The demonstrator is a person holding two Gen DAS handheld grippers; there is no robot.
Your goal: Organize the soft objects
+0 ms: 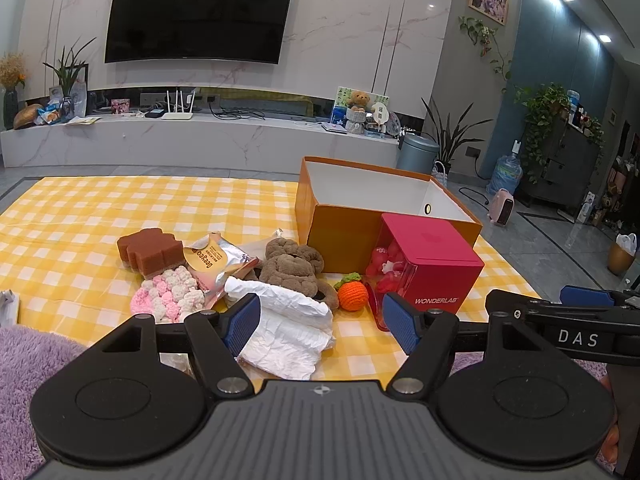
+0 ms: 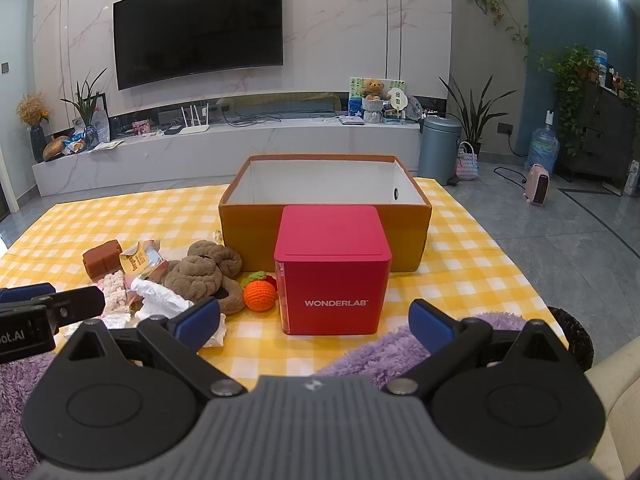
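A pile of soft things lies on the yellow checked cloth (image 1: 80, 216): a brown sponge (image 1: 148, 252), a pink and white knitted piece (image 1: 168, 294), a foil snack bag (image 1: 218, 266), a brown plush toy (image 1: 294, 266), a crumpled white cloth (image 1: 288, 328) and an orange crochet fruit (image 1: 352, 295). My left gripper (image 1: 322, 322) is open and empty, low over the white cloth. My right gripper (image 2: 316, 324) is open and empty, facing the red WONDERLAB box (image 2: 332, 268). The open orange box (image 2: 324, 208) stands behind it. The plush toy (image 2: 200, 276) and the crochet fruit (image 2: 260, 295) also show in the right wrist view.
A purple fluffy rug (image 2: 404, 352) lies at the near edge of the cloth. The right gripper's tip (image 1: 580, 304) shows in the left wrist view, the left gripper's tip (image 2: 40, 304) in the right one. A TV console and a grey bin (image 2: 438, 154) stand beyond.
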